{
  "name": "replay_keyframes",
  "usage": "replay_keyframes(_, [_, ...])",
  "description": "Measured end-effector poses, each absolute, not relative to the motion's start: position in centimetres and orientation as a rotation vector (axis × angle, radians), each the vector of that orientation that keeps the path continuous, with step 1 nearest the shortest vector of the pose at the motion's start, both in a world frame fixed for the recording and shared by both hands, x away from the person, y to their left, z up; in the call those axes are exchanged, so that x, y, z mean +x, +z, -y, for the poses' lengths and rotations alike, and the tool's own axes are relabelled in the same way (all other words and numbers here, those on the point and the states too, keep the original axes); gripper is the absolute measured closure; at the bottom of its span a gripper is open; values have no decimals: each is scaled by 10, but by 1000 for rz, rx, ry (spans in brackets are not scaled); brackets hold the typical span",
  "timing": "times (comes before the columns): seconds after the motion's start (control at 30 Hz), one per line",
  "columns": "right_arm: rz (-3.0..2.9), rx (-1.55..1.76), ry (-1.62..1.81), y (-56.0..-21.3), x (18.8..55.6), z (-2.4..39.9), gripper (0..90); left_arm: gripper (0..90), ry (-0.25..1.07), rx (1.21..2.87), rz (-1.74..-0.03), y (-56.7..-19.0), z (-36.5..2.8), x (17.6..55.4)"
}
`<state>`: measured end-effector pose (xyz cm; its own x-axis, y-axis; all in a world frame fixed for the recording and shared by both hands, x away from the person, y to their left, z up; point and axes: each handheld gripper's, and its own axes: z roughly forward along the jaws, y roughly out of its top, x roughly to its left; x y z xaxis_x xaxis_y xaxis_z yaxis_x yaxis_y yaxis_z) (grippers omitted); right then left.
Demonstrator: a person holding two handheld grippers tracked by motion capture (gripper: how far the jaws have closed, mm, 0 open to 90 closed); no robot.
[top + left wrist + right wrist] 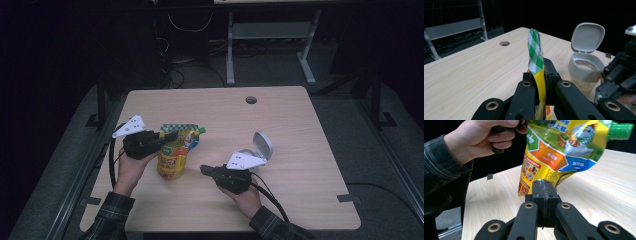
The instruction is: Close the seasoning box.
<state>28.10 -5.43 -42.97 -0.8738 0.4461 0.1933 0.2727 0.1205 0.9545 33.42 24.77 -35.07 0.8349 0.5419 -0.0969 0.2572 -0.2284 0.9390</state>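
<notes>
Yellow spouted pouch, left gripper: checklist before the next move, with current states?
1. Grip on the yellow printed pouch with green-checked top: ok. The left gripper is shut on its top edge.
2. Green screw cap on the pouch spout: ok, on; how tight, cannot tell.
3. Grey plastic container ready to receive: ok. Its flip lid stands open.
4. Right gripper free: ok. Jaws shut on nothing, pointing at the pouch.
5. Spout over the container: not ok. The pouch hangs well to one side of it in the high view.
6. Pouch clear of the light wooden table: cannot tell.
</notes>
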Motion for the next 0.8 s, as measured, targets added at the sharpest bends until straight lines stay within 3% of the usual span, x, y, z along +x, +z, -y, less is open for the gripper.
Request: replay_keyframes(0.8, [-2266, 719, 1852, -431, 279, 51, 898, 805, 283, 1869, -655, -363, -286, 294])
